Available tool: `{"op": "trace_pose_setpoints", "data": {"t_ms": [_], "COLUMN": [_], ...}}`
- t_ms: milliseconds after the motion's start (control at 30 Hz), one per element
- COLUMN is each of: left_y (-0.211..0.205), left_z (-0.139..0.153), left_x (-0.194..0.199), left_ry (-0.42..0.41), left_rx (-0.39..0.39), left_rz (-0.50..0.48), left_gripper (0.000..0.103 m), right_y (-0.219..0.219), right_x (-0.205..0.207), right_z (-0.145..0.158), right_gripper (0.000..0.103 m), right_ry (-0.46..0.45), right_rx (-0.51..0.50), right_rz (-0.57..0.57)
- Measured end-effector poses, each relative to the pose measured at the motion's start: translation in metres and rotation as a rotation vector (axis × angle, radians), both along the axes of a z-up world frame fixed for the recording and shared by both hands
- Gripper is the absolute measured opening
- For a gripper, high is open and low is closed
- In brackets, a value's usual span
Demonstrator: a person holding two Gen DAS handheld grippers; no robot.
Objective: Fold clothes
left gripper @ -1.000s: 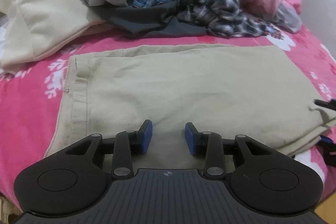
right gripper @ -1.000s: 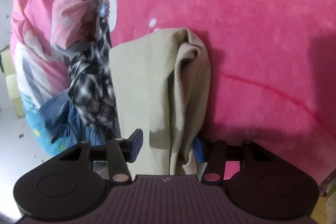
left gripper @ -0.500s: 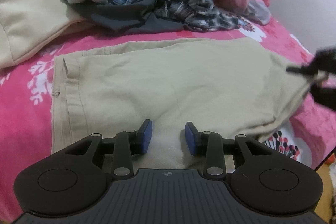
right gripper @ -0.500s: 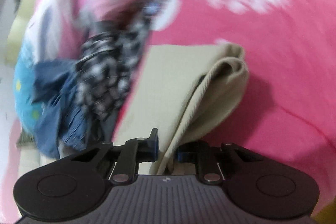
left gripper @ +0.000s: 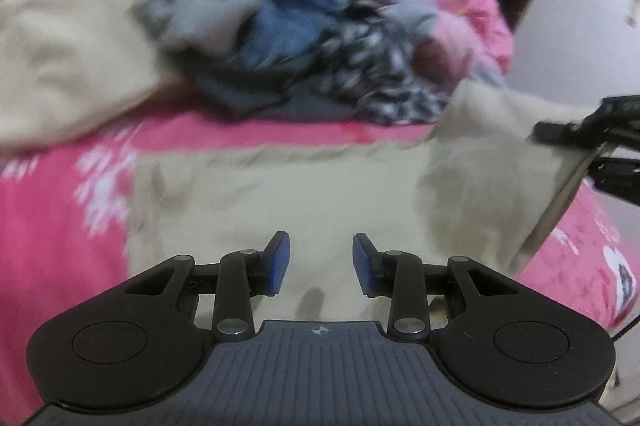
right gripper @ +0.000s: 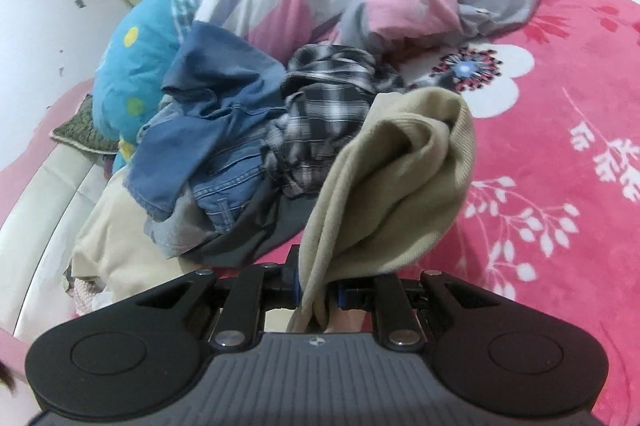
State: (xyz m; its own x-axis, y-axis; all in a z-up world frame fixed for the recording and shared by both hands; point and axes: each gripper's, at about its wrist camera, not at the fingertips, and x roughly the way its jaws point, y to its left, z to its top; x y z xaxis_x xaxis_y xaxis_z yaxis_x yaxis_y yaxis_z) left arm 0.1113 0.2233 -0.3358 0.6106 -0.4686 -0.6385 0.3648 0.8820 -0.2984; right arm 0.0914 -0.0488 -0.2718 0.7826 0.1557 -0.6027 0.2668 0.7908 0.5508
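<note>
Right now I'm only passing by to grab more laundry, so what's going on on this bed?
Someone is folding a pair of beige trousers on the pink bedspread. The right gripper is shut on one end of the trousers and holds it up off the bed, near the heap of unfolded clothes. The left gripper is open, with nothing between its fingers, just above the part that lies flat. The fold is not yet laid down.

Motion blur smears the clothes pile [left gripper: 288, 38]; bunched khaki garment [right gripper: 384, 186] hides the right tongs' [right gripper: 318, 296] pads.
</note>
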Motion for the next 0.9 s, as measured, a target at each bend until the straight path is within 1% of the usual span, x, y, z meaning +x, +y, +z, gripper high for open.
{"op": "trace_pose_setpoints", "data": {"t_ms": [67,133,167,233,267,300,333,400,433,500,567,600,633,700,733,767,800,867,900], "left_y": [-0.022,-0.046,-0.057,-0.077,-0.080,-0.079,-0.077,-0.070,-0.065,-0.056,-0.054,-0.058,-0.067,-0.087,-0.093,-0.097,-0.093,-0.085,-0.083], "left_z": [0.002,-0.003,-0.012,-0.030,-0.037,-0.039,-0.038,-0.030,-0.024,-0.011,-0.001,-0.001,-0.002,-0.014,-0.025,-0.035,-0.044,-0.059,-0.058], "left_x": [0.000,-0.005,-0.012,-0.026,-0.030,-0.030,-0.026,-0.009,-0.002,0.011,0.032,0.045,0.055,0.072,0.082,0.091,0.097,0.108,0.109], "left_ry": [-0.054,-0.078,-0.080,-0.086,-0.097,-0.093,-0.066,0.024,0.052,0.072,0.116,0.138,0.148,0.145,0.138,0.129,0.138,0.158,0.180], "left_rx": [0.042,0.078,0.122,0.207,0.231,0.230,0.215,0.167,0.147,0.076,-0.008,-0.034,-0.041,0.002,0.038,0.067,0.033,-0.035,-0.069], "left_rz": [-0.102,-0.251,-0.313,-0.431,-0.439,-0.436,-0.428,-0.404,-0.386,-0.334,-0.268,-0.246,-0.230,-0.200,-0.162,-0.099,-0.038,0.081,0.112], "left_gripper": [0.034,0.034,0.034,0.034,0.034,0.034,0.034,0.034,0.034,0.034,0.034,0.034,0.034,0.034,0.034,0.029,0.023,0.021,0.021], "right_y": [-0.010,-0.024,-0.032,-0.051,-0.058,-0.064,-0.071,-0.082,-0.087,-0.090,-0.093,-0.094,-0.095,-0.095,-0.094,-0.092,-0.089,-0.083,-0.080], "right_x": [-0.005,-0.011,-0.014,-0.019,-0.023,-0.027,-0.031,-0.038,-0.041,-0.043,-0.043,-0.044,-0.045,-0.047,-0.047,-0.046,-0.044,-0.041,-0.038], "right_z": [-0.008,-0.022,-0.031,-0.057,-0.069,-0.082,-0.091,-0.100,-0.105,-0.107,-0.112,-0.115,-0.118,-0.125,-0.126,-0.123,-0.119,-0.110,-0.105], "right_gripper": [0.017,0.017,0.017,0.017,0.017,0.017,0.018,0.019,0.020,0.021,0.022,0.022,0.022,0.022,0.022,0.021,0.020,0.020,0.019], "right_ry": [0.006,0.023,0.036,0.097,0.122,0.147,0.153,0.140,0.132,0.127,0.127,0.127,0.129,0.129,0.129,0.123,0.117,0.107,0.103], "right_rx": [0.009,0.030,0.049,0.121,0.153,0.184,0.232,0.325,0.371,0.394,0.411,0.423,0.443,0.469,0.461,0.428,0.393,0.322,0.287], "right_rz": [-0.019,-0.048,-0.068,-0.097,-0.118,-0.140,-0.162,-0.187,-0.198,-0.191,-0.192,-0.197,-0.213,-0.246,-0.251,-0.240,-0.227,-0.196,-0.177]}}
